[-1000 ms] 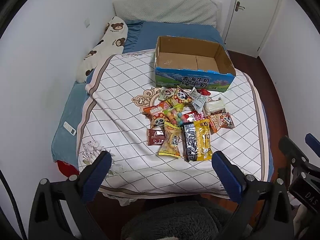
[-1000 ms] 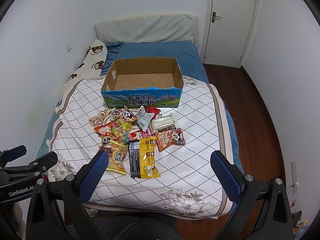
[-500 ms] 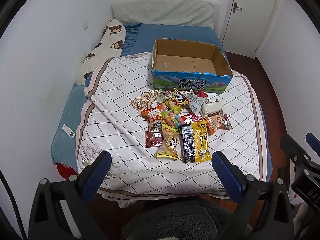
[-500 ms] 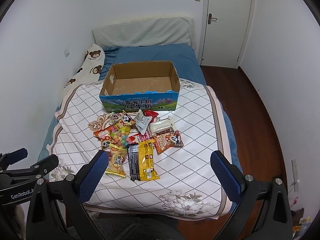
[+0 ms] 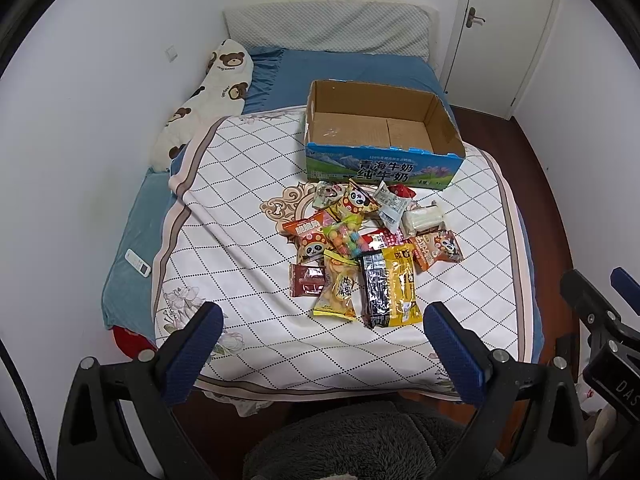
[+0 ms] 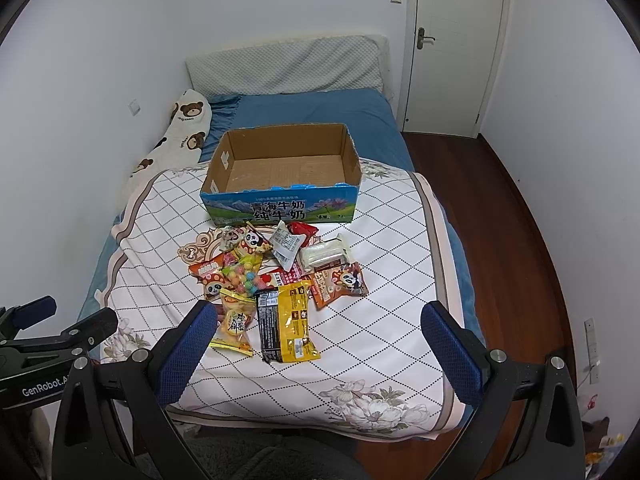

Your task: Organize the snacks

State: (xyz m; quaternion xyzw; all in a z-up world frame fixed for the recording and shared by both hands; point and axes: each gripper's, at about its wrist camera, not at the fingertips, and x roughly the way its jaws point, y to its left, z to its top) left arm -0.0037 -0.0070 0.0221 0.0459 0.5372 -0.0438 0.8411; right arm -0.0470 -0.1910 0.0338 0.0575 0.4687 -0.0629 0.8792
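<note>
A pile of snack packets (image 5: 360, 244) lies on the quilted bedspread; it also shows in the right wrist view (image 6: 276, 280). Behind it stands an open, empty cardboard box (image 5: 380, 136) with a blue printed front, also in the right wrist view (image 6: 280, 172). A yellow and black packet (image 5: 390, 286) lies nearest me. My left gripper (image 5: 320, 336) is open and empty, held above the bed's near edge. My right gripper (image 6: 318, 334) is open and empty, held level beside it.
A bear-print pillow (image 5: 204, 104) lies along the left wall. A white remote (image 5: 138, 262) sits on the blue sheet at the left. A white door (image 6: 452, 40) and wooden floor (image 6: 500, 208) are to the right. A grey fluffy seat (image 5: 360, 444) is below me.
Both grippers have risen and tilted back a little, so the bed and snacks sit slightly lower and farther in view. Nothing on the bed has moved.
</note>
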